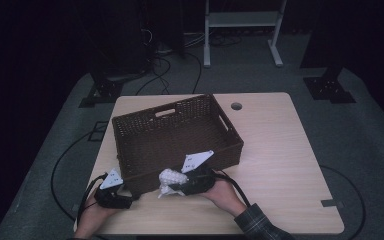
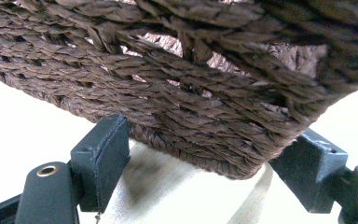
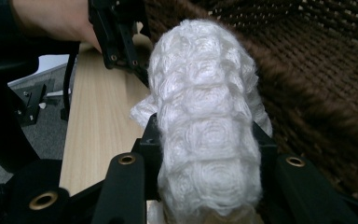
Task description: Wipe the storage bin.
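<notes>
Right gripper (image 1: 176,186) is clamped on a white knitted cloth (image 3: 205,126), right up against the basket's (image 1: 145,131) near wall. Left gripper (image 2: 205,163) has its jaws spread around the basket's near-left corner, on the table (image 1: 280,150).

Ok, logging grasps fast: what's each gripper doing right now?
Left gripper: open, jaws straddling the wicker basket's corner.
Right gripper: shut on the white knitted cloth.
</notes>
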`<state>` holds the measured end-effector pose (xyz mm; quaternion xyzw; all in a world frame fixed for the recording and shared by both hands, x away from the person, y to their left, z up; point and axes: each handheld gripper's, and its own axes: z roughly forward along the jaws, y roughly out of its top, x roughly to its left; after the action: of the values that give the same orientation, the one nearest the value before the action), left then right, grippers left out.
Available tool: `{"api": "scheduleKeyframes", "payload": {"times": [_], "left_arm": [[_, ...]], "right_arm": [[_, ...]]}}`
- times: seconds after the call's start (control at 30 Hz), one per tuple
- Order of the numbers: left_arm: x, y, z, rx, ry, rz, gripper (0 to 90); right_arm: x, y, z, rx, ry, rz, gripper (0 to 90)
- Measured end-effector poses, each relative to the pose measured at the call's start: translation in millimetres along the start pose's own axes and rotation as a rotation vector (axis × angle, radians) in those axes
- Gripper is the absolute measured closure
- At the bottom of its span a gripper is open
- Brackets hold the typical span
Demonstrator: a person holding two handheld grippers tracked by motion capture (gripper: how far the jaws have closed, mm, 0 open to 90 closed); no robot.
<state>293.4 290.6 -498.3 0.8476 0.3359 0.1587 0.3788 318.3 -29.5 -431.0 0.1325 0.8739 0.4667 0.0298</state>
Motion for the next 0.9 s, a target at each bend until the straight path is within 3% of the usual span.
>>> {"api": "scheduleKeyframes", "payload": {"times": [0.33, 0.63, 0.9], "left_arm": [[0.0, 0.1, -0.1, 0.001, 0.000, 0.000, 22.0], [-0.3, -0.1, 0.3, -0.004, 0.001, -0.003, 22.0], [-0.2, -0.1, 0.2, -0.003, 0.001, -0.002, 22.0]], "right_arm": [[1.5, 8.1, 4.1, -0.013, 0.008, -0.017, 60.1], [1.2, 1.0, 20.0, 0.041, 0.010, -0.029, 60.1], [-0.5, -7.6, 34.5, 0.063, 0.023, -0.009, 60.1]]}}
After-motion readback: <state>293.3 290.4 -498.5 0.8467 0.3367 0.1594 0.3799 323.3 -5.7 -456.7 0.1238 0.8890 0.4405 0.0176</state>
